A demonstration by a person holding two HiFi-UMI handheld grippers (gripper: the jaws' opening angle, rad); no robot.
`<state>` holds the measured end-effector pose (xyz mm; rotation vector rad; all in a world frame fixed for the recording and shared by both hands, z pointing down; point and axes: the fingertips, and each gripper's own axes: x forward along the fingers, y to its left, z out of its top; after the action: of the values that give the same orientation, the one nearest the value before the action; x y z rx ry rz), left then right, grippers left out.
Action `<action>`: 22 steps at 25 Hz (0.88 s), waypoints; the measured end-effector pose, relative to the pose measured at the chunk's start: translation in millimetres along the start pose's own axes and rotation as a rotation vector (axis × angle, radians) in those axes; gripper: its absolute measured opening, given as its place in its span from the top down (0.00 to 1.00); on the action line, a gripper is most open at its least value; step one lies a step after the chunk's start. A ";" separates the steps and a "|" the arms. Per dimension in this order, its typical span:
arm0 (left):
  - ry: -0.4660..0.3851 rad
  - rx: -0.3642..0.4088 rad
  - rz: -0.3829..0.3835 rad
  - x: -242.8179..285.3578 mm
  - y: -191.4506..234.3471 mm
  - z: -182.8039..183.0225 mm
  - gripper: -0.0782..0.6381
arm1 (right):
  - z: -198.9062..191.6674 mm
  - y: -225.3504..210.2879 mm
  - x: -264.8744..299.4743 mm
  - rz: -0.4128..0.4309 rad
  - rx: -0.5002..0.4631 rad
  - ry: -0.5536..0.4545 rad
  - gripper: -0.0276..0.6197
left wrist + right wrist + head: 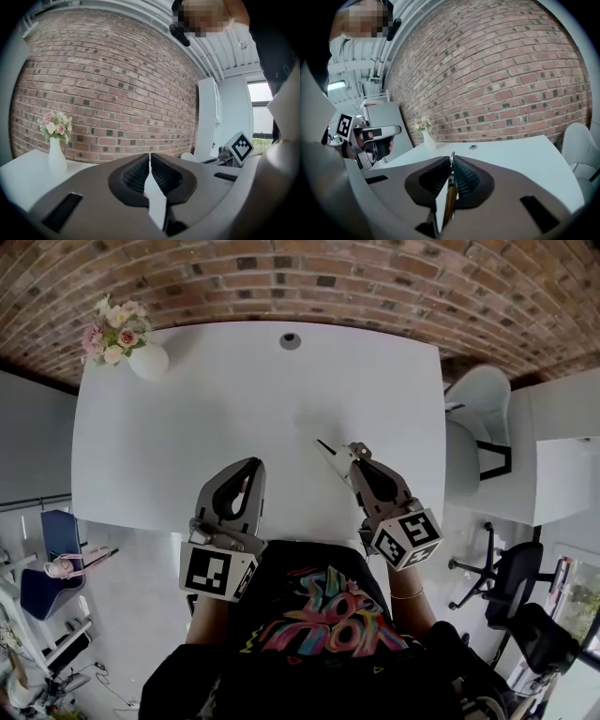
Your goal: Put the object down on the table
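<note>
Tool (449,197): a thin thing with a brown handle and a metal end. It is pinched in the right gripper, over the front right part of the table. I cannot tell if it touches the table.
Flowers (112,326): pink and white, in a white vase (148,360). The vase stands on the far left corner of the table.
Left gripper (249,467): held over the front edge of the table, left of the middle. Its jaws are pressed together at the tips with nothing between them.
Table (234,409): white and wide. It has a small round hole (291,340) near the far edge.
Brick wall (281,277): red-brown, right behind the table.
Right gripper (354,450): held over the table, well apart from the left gripper. Its jaws squeeze the tool, and the tool's pointed tip sticks out to the far left.
Chair (473,418): white, just beside the right edge of the table.
</note>
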<state>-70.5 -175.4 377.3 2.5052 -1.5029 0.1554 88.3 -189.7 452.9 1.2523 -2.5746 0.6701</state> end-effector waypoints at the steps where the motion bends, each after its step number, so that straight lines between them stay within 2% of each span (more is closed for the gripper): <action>1: 0.005 -0.004 -0.001 0.0 0.3 -2.3 0.85 | -5.8 0.1 3.5 0.003 0.008 0.013 0.89; 7: 0.035 -0.024 0.004 17.4 -2.9 -16.9 0.85 | -45.4 -17.9 28.1 0.031 0.060 0.092 0.89; 12: 0.041 -0.022 -0.004 5.3 0.0 -21.8 0.85 | -77.4 -6.0 37.1 0.045 0.082 0.156 0.89; 22: 0.064 -0.041 -0.021 3.5 -3.7 -29.7 0.85 | -104.6 -8.3 44.1 0.029 0.129 0.191 0.89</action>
<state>-65.0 -169.7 406.4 2.4591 -1.4407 0.1973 65.7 -174.5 563.5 1.1280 -2.4311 0.9268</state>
